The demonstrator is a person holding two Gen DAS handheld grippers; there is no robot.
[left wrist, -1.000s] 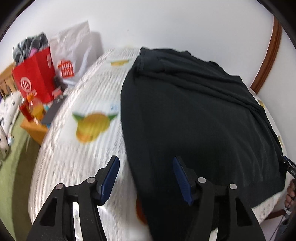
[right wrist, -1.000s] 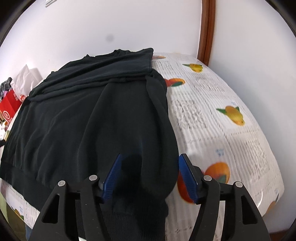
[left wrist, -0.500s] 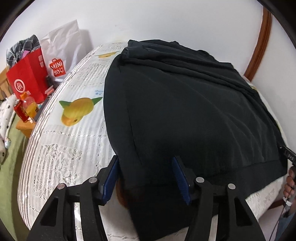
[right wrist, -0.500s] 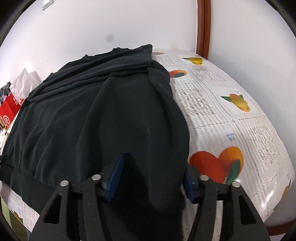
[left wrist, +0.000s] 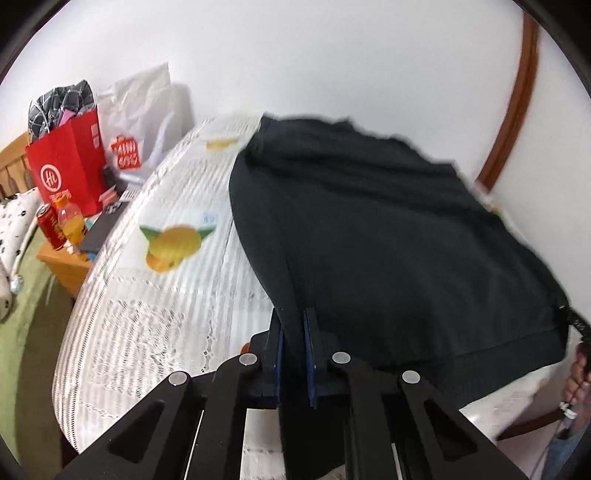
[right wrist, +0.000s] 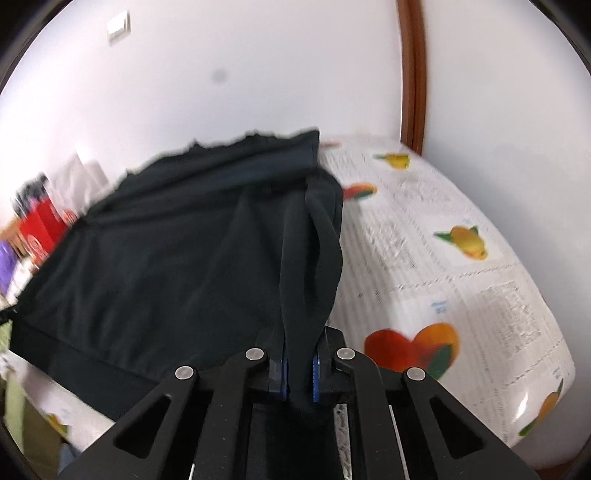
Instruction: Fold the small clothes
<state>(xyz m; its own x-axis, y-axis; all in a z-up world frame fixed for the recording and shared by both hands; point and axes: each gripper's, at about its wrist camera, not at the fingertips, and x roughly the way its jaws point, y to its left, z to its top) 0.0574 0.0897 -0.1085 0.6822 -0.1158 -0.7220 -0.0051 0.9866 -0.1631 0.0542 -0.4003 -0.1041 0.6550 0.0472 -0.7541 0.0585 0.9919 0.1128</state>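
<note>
A bed (left wrist: 155, 295) in a white cover printed with fruit – lemons, oranges – stands against a white wall (left wrist: 295, 55). Beside it, a wooden nightstand (left wrist: 62, 262) carries a red bag (left wrist: 70, 173), a white bag (left wrist: 144, 114), a red can (left wrist: 50, 225) and an orange bottle (left wrist: 70, 221). Brown trim (right wrist: 413, 74) runs up the wall – a switch (right wrist: 118, 26) sits high on it.
</note>
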